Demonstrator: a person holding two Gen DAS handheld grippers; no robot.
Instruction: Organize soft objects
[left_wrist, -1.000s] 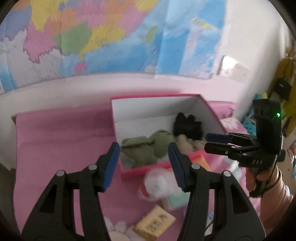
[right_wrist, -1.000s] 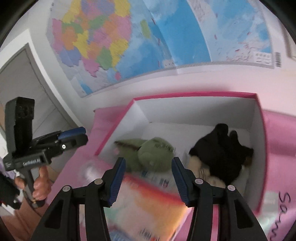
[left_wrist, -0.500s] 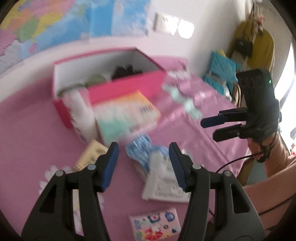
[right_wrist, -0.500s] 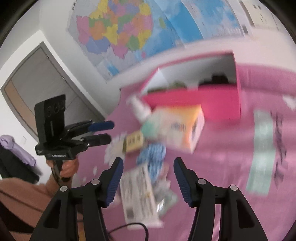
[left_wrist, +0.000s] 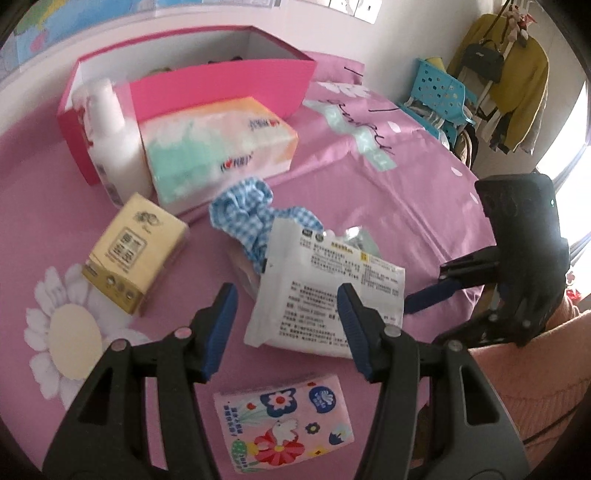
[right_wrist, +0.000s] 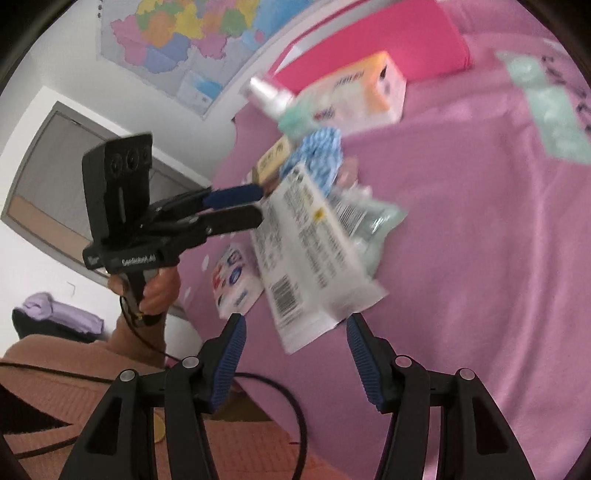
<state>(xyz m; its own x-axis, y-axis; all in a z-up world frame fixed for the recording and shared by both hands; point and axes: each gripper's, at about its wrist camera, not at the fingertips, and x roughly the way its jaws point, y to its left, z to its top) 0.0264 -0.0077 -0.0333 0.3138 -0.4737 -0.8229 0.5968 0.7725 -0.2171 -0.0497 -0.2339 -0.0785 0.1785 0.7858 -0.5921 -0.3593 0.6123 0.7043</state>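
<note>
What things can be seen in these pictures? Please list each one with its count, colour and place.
box: 1, pink, far end of the bedsheet
tissue pack: 1, pastel, in front of the box
bottle: 1, white, left of the tissue pack
small pack: 1, yellow, near left
checked cloth: 1, blue-white, centre
printed pouch: 1, white, partly over the cloth
flowered pack: 1, pink, nearest
bedsheet: 1, pink, under everything
left tongs: open, above the pouch
right tongs: open, at the pouch's near end
</note>
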